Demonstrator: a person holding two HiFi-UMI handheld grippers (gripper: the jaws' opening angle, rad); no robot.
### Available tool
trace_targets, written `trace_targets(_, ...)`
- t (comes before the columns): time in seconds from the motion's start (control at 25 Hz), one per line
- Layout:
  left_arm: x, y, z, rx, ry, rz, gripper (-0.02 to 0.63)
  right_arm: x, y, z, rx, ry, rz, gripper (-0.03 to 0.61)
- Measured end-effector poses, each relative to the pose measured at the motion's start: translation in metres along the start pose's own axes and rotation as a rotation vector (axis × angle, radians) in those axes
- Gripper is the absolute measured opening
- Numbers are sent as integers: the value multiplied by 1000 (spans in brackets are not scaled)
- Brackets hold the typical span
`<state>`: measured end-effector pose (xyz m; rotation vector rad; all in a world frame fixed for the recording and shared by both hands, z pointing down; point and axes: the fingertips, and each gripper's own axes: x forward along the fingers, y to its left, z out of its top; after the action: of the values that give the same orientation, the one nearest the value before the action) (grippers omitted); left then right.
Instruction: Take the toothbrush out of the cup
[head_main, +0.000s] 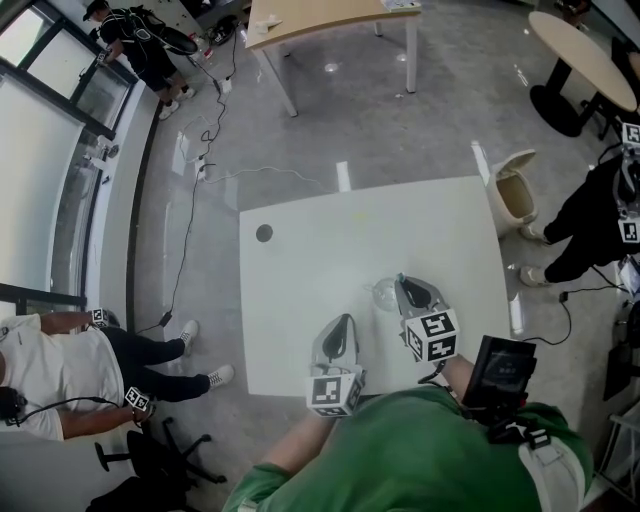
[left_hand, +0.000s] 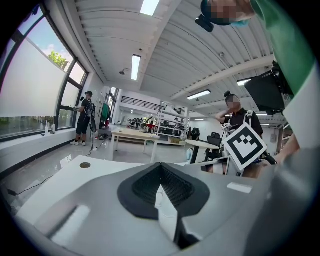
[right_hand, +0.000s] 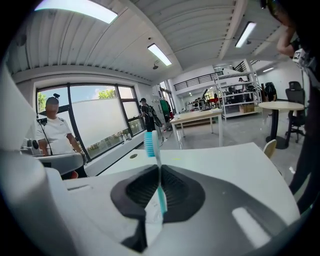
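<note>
A teal and white toothbrush (right_hand: 152, 150) stands upright between the jaws of my right gripper (right_hand: 159, 175), which is shut on its handle. Its blue bristle head rises above the jaw tips. In the head view the right gripper (head_main: 404, 282) hangs over the near right part of the white table (head_main: 320, 250), right beside a clear cup (head_main: 383, 295); the brush is too small to make out there. My left gripper (head_main: 345, 322) sits closer to the table's front edge, left of the cup. Its jaws (left_hand: 161, 180) are closed together with nothing between them.
A small dark round spot (head_main: 264, 233) marks the table's far left. A bin (head_main: 514, 190) stands off the far right corner. People stand at the left (head_main: 60, 370) and right (head_main: 600, 220) of the table. Another table (head_main: 320, 20) is farther off.
</note>
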<state>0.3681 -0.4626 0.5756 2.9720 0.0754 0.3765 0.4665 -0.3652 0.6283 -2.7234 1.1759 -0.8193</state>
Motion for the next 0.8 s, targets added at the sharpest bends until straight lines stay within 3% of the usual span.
trace_targets(0.48, -37, -2, 32, -13, -100, 0, 6, -66, 48, 47, -73, -168, 12, 18)
trace_targets(0.8, -66, -14, 45, -9, -150, -42, 6, -114, 77, 54, -78, -233, 7, 18)
